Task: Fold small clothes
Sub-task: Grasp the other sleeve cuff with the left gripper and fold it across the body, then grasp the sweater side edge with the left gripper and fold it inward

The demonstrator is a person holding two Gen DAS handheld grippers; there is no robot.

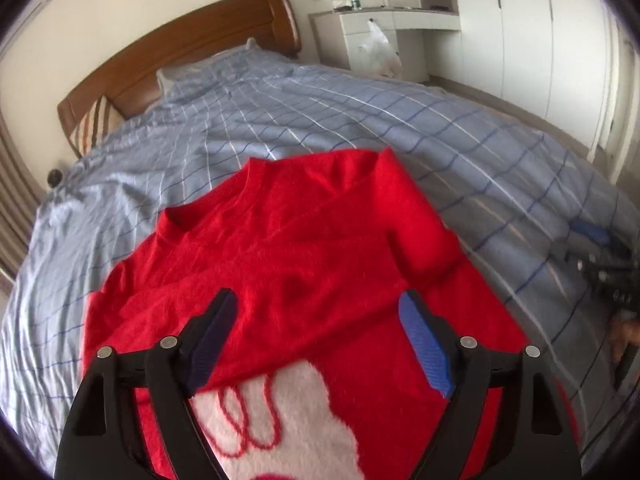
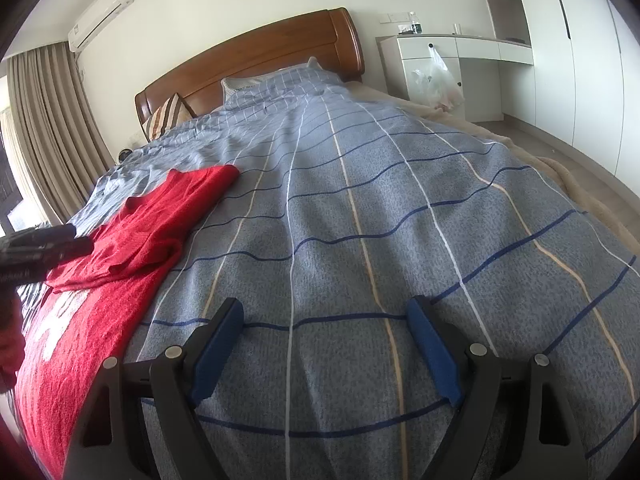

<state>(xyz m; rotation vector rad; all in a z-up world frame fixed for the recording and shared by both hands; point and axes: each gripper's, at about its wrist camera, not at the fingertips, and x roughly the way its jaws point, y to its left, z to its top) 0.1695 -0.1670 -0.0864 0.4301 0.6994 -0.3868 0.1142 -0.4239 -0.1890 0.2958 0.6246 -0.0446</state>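
Up close, from the left wrist, my left gripper (image 1: 316, 300) hangs over the red sweater (image 1: 288, 248), fingers spread wide apart and holding nothing. The sweater lies flat on the blue checked bedspread (image 1: 460, 140), one sleeve folded across the chest, the collar pointing toward the wooden headboard (image 1: 180, 48). Only this view shows the white pattern (image 1: 288, 412) knitted into the front, though the bottom edge cuts it off. My right gripper (image 1: 608, 272) shows at the far right edge as a dark blur; its fingers cannot be made out from here.

From the right wrist, my right gripper (image 2: 324, 312) is over bare bedspread (image 2: 380, 240), just beside the sweater (image 2: 132, 240), fingers also wide apart and empty. The sweater sits at the left, partly cut off. The left gripper (image 2: 44, 248) pokes in as a dark shape above it. Only this view shows the curtain (image 2: 44, 128) and the air conditioner (image 2: 100, 10). A striped pillow (image 2: 164, 120) leans by the headboard (image 2: 256, 56), and a plastic bag (image 2: 438, 80) hangs on the white desk (image 2: 460, 46).
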